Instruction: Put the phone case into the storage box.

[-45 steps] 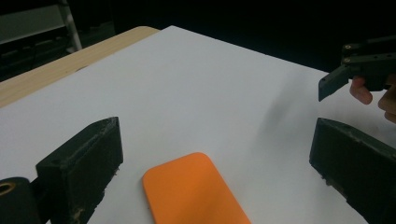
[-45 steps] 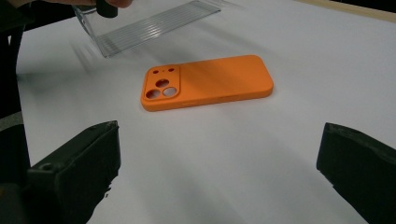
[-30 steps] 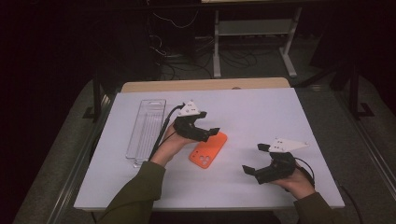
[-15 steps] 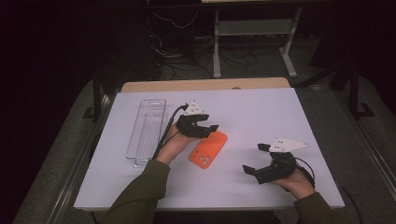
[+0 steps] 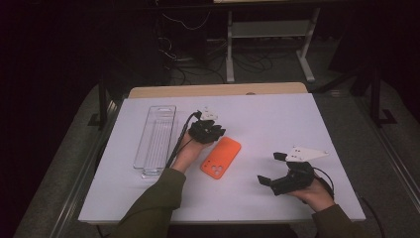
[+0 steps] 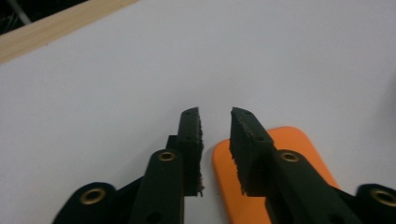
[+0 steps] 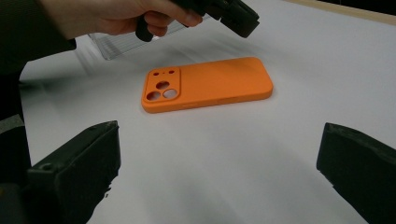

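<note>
An orange phone case (image 5: 221,156) lies flat on the white table top (image 5: 277,119), camera holes toward the person. My left gripper (image 5: 214,133) hovers at the case's far left corner. In the left gripper view its jaws (image 6: 215,114) have just been closing and stand a narrow gap apart, bare table showing between them and the case (image 6: 303,140) under the right jaw. My right gripper (image 5: 270,168) rests near the front right, jaws wide apart and empty. The right gripper view looks between them (image 7: 219,140) at the case (image 7: 210,84) and the left gripper (image 7: 233,16).
A clear plastic tray (image 5: 156,139) lies lengthwise to the left of the left hand, also seen as the tray (image 7: 121,44) behind that hand. A wooden strip (image 5: 218,90) borders the table's far edge. Cables and a metal stand sit on the dark floor beyond.
The left gripper's jaws have drawn much closer together and the hand has sunk slightly toward the case's far corner. The right gripper and the case have not moved.
</note>
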{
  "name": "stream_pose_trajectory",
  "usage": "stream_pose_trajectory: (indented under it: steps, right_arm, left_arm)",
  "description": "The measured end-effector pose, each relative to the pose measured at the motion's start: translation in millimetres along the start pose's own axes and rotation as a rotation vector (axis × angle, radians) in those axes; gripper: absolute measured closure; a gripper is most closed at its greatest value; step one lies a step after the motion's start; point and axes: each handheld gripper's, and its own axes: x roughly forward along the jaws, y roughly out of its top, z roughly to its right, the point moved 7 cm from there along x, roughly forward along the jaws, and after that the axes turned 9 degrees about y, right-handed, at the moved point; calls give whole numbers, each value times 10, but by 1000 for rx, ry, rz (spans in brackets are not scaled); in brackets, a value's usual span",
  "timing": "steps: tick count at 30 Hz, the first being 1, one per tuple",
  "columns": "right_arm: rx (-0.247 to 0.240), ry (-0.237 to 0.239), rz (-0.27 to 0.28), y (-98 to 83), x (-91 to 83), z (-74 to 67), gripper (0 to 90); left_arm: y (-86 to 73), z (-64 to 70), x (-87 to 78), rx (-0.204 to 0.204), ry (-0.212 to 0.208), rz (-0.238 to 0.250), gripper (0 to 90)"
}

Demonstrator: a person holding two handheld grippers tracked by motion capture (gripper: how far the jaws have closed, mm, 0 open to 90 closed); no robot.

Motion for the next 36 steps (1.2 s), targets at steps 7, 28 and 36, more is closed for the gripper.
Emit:
stream_pose_trajectory:
  steps: [7,28,36]
  right_arm:
    - [-2,0,0,0,2,5,0]
    - [1,0,6,6,-5,6,0]
    - [2,2,5,6,-3,3,0]
  left_arm:
    - [-97,-54,110,-12,3,-43,894]
    - [-246,18,245,0,-18,-121,898]
    - [-245,156,231,12,-90,-132,899]
